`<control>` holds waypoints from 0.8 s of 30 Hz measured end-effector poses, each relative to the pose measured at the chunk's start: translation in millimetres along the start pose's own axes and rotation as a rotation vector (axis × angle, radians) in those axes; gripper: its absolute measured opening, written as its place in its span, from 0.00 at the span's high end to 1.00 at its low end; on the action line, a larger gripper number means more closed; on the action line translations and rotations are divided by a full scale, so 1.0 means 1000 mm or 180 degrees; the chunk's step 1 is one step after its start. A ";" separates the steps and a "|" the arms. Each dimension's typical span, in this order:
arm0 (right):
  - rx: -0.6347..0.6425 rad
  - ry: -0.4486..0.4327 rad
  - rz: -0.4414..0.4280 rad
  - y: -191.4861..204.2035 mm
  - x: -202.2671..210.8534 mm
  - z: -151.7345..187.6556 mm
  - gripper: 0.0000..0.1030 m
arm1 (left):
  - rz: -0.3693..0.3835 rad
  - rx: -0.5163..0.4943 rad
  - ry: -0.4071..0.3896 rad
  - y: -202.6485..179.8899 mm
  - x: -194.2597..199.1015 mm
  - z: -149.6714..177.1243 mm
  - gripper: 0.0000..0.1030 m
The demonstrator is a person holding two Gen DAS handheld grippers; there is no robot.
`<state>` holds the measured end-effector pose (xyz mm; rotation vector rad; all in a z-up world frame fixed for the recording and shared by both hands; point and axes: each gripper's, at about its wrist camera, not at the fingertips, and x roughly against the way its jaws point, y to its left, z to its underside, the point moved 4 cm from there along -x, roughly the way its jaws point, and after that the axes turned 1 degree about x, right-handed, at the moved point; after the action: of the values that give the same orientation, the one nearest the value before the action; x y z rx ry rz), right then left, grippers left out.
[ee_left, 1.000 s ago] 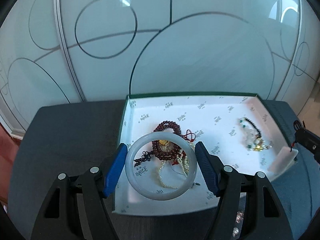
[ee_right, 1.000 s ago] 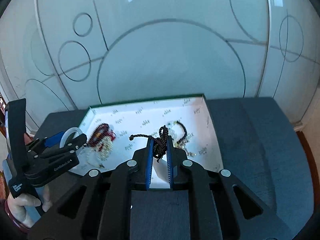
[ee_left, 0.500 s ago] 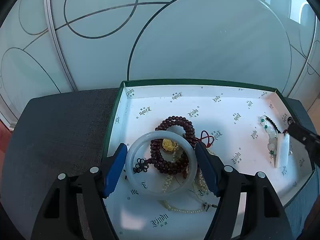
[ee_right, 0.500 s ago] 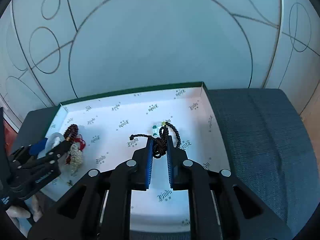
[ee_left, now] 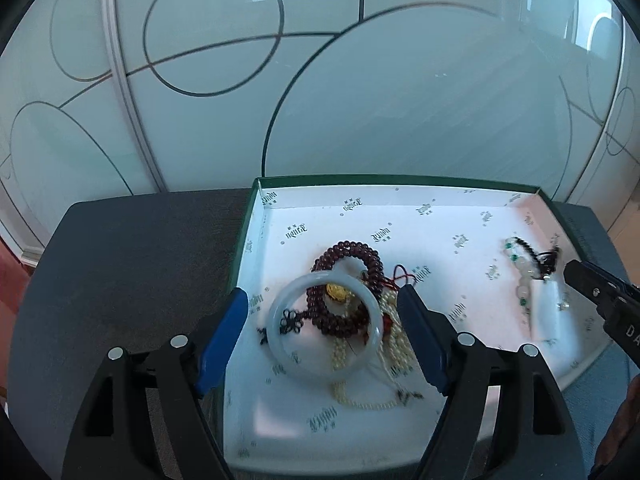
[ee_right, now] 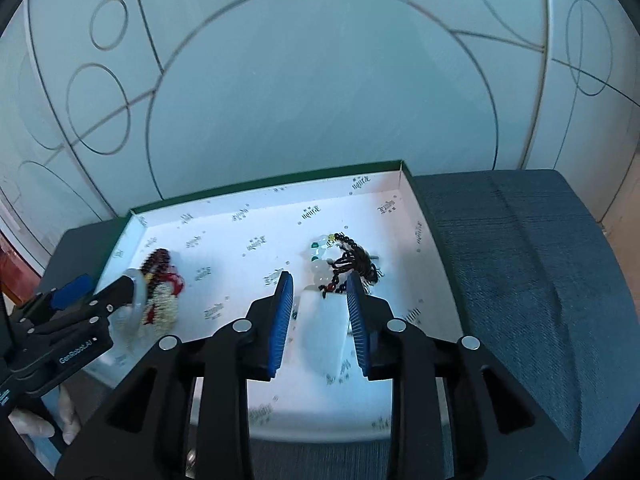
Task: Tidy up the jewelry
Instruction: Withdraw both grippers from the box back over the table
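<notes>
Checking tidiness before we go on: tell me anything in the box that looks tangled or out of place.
In the box, the jade bangle lies across the dark red bead strand and pearl strand, heaped together instead of apart. The white pendant lies alone.

- A dark grey fabric-covered surface (ee_right: pixel 520 264) filled the lower half of both wrist views.
- A shallow green-rimmed box (ee_left: pixel 256 216), lined with printed white paper, lay directly on it, centre frame.
</notes>
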<state>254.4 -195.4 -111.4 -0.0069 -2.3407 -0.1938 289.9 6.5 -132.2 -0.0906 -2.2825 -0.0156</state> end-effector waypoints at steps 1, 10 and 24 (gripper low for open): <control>-0.0001 -0.0029 -0.0008 0.000 0.008 0.001 0.73 | 0.0002 0.0012 -0.0013 0.001 0.006 0.002 0.26; 0.0005 -0.0063 -0.0057 -0.001 0.061 0.030 0.73 | 0.0078 0.0024 -0.0039 -0.004 0.053 0.031 0.26; 0.0048 0.0269 0.0050 -0.007 0.078 0.100 0.73 | 0.0135 -0.0067 0.0182 -0.034 0.074 0.102 0.26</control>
<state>128.1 -192.6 -125.7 -0.0097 -2.2572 -0.1656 162.1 -19.0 -142.5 -0.1478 -2.2231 -0.0198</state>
